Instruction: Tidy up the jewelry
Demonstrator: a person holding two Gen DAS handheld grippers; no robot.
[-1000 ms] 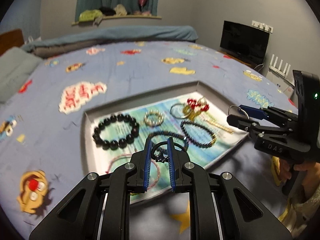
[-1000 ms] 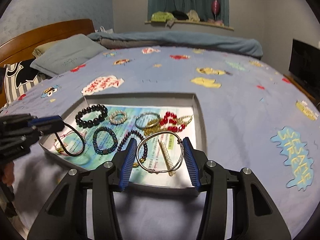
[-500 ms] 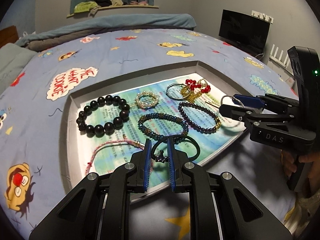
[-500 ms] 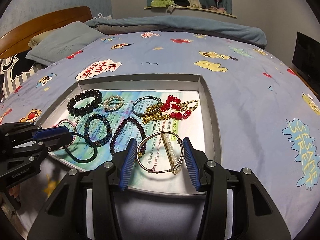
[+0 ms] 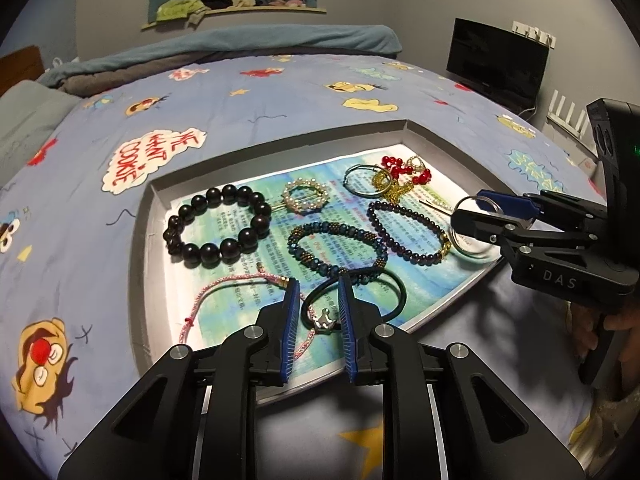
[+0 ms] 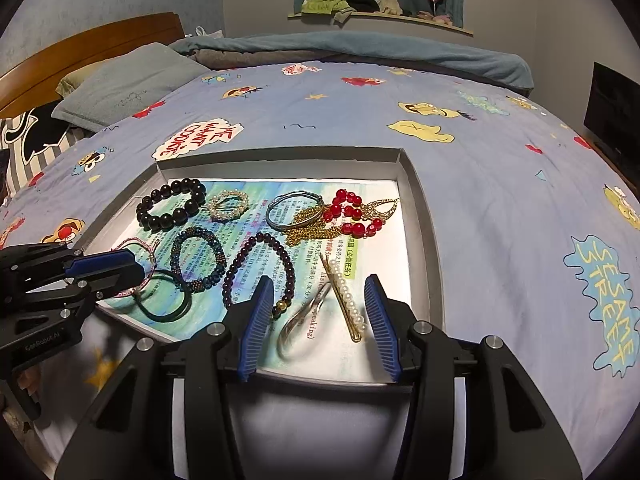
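Observation:
A shallow grey tray (image 5: 144,240) (image 6: 420,216) on the bed holds several bracelets and hair pieces on a printed sheet. My left gripper (image 5: 319,295) has its jaws a little apart around a black cord bracelet (image 5: 396,286) with a silver crown charm (image 5: 325,322), which lies at the tray's near edge. My right gripper (image 6: 318,292) is open over the tray's near right part; a silver bangle (image 6: 296,320) lies tilted between its fingers, apart from both pads, next to a pearl hair pin (image 6: 346,296).
In the tray lie a large black bead bracelet (image 5: 218,226), a pearl ring clip (image 5: 306,198), a blue bead bracelet (image 5: 336,248), a purple bead bracelet (image 5: 408,232), a pink cord (image 5: 224,292) and red beads with gold chain (image 6: 352,216). Pillows (image 6: 128,80) lie left.
Both grippers came down to the tray. The right gripper opened wider and the silver bangle dropped from its pads onto the sheet. The left jaws widened around the black cord bracelet, which now rests in the tray.

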